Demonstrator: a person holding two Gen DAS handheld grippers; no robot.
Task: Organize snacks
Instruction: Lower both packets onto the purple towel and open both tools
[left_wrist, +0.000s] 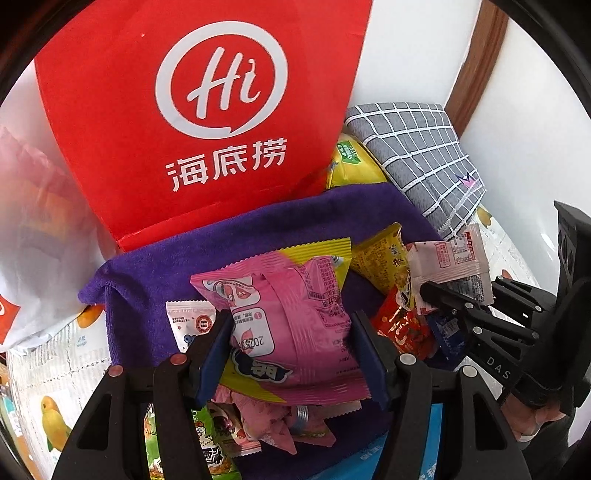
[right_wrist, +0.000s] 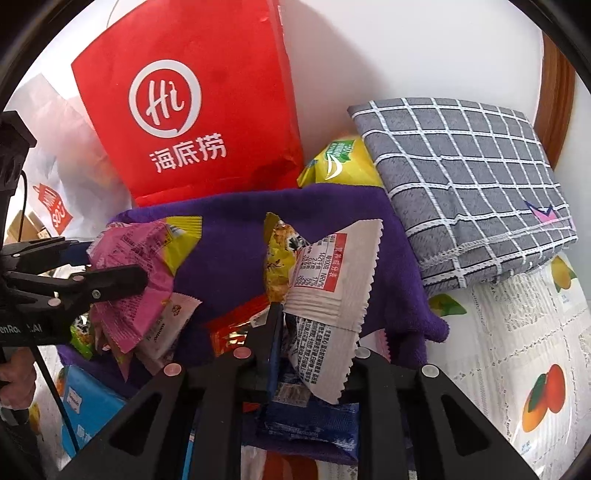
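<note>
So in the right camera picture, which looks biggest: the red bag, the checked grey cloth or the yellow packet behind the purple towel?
1. red bag and checked grey cloth: look about alike, too close to rank.
2. yellow packet: smallest, but partly hidden.

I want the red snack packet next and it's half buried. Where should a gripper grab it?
Take the red snack packet by its exposed upper edge, coming from above. The pink packet in the left gripper flanks one side and the white packet in the right gripper the other.
</note>
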